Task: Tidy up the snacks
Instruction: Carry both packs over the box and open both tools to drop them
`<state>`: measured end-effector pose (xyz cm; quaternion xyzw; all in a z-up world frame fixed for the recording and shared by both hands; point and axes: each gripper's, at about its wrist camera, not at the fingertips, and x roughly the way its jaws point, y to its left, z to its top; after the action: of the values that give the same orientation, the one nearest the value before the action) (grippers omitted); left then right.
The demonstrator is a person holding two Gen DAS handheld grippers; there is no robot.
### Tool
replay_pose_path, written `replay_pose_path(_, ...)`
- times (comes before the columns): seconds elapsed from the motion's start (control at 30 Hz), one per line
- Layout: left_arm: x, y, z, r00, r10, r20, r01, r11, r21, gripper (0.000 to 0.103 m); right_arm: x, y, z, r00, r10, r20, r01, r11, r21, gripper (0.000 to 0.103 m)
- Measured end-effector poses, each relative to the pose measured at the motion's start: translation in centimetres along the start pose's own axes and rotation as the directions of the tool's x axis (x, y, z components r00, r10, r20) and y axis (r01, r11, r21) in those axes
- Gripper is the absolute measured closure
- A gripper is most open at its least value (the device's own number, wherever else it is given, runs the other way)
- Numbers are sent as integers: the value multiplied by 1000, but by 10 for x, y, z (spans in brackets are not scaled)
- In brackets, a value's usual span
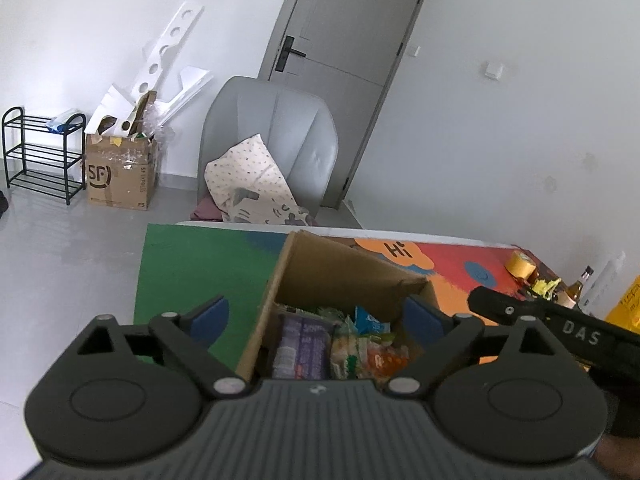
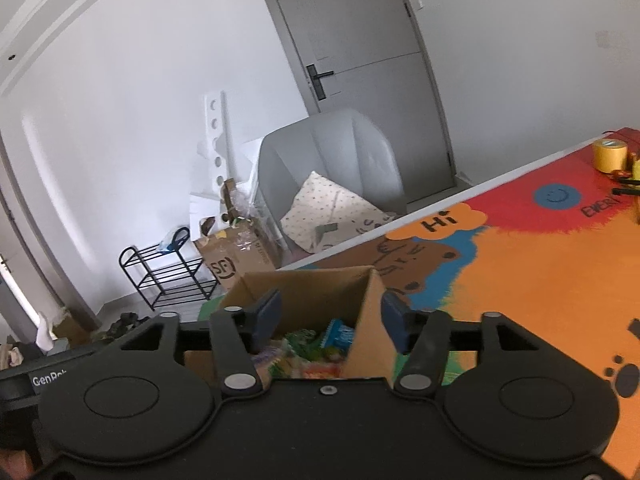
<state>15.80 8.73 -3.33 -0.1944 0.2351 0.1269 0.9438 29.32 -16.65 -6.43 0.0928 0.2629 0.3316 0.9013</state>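
1. Snacks [image 1: 340, 344] – crinkly foil and plastic packets in purple, green, blue and orange – lie heaped in an open cardboard box [image 1: 320, 276] of plain brown corrugated board with upright walls
2. That box stands on a table covered by a colourful mat [image 1: 188, 272], painted in flat green, orange, red and blue patches with a "Hi" bubble
3. Among the packets, a flat purple pack [image 1: 300, 344] lies along the box's left wall, a blue packet [image 1: 370, 322] with a serrated edge pokes up behind, and an orange one [image 1: 386, 360] lies to the right
4. Left gripper [image 1: 316, 316], matte black with ribbed grey housing and blue rubbery pads, hangs above the box – its jaws are spread wide, one either side of the opening, holding nothing
5. Right gripper [image 2: 332, 320] hovers over the box's right wall, its jaws parted with one blue pad inside the box and one outside that wall; whether either pad touches the board cannot be told
6. A yellow tape roll [image 2: 610, 156], cylindrical, stands at the mat's far end, well apart from the box
7. Behind the table sits a grey padded chair [image 1: 272, 140] with a dotted cream pillow [image 1: 248, 180] on it
8. Against the white wall stand a worn shipping carton [image 1: 120, 172] stuffed with scraps and a black wire shoe rack [image 1: 40, 156]
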Motion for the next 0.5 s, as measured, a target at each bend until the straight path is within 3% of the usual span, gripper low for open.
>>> replay_pose_path(0.5, -19, -20, -15, 1000, 6, -10, -6, 997, 73, 0, -42, -23, -13, 999, -50, 1, 49, 998, 24, 20)
